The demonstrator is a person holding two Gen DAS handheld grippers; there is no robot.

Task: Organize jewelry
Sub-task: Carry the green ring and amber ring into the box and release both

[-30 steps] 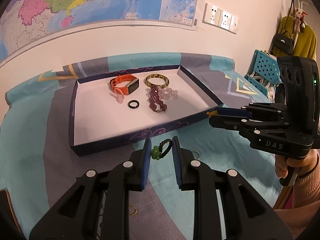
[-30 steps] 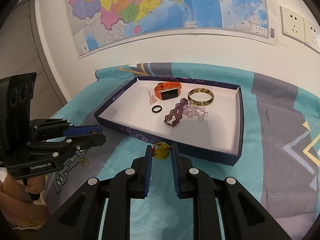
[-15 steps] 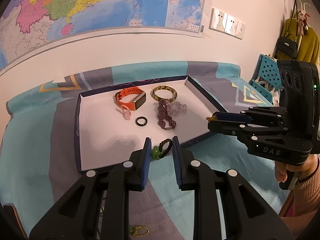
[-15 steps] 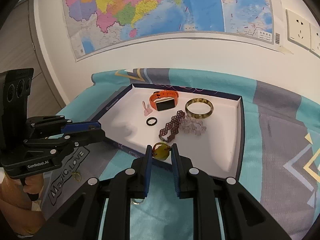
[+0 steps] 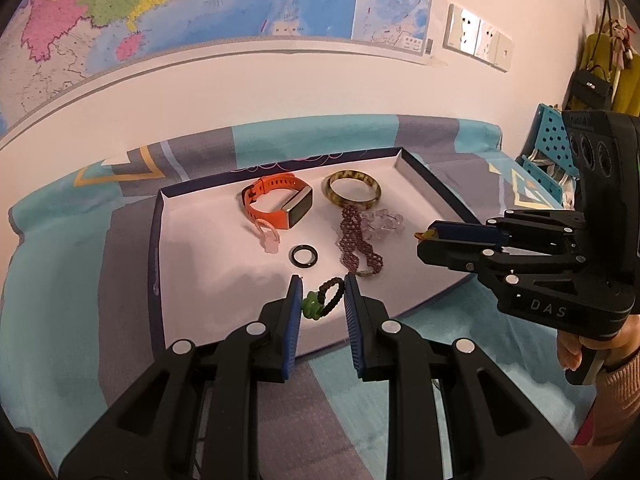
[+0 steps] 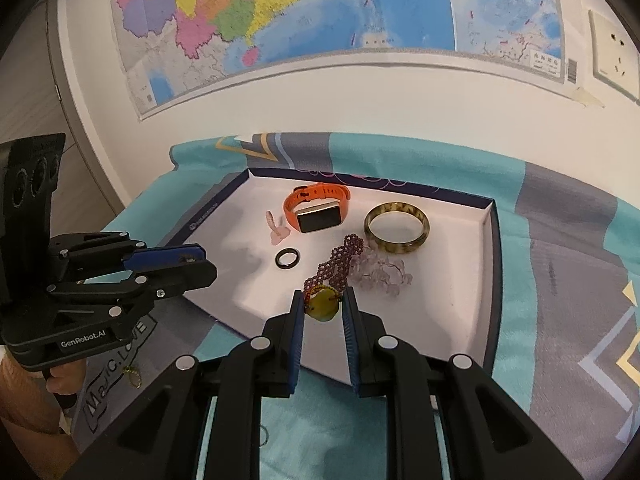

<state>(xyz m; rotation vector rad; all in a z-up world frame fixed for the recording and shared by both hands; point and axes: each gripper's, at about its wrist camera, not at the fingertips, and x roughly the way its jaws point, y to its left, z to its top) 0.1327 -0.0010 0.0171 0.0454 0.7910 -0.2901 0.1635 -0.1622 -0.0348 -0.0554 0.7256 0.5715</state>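
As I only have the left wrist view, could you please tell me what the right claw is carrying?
Observer: The right claw is shut on a flat yellow stone pendant on a reddish cord.
Operator: Thank you; is it over the white-lined dark blue tray?
Observer: Yes, it appears over the tray's near part, just before the purple beaded bracelet.
Operator: Is anything lying on the cloth?
Observer: A small gold-coloured loop lies on the patterned cloth's grey lettering.

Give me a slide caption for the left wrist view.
Left gripper carries a green-charm ring over the tray; watch, bangle and bracelets already inside.
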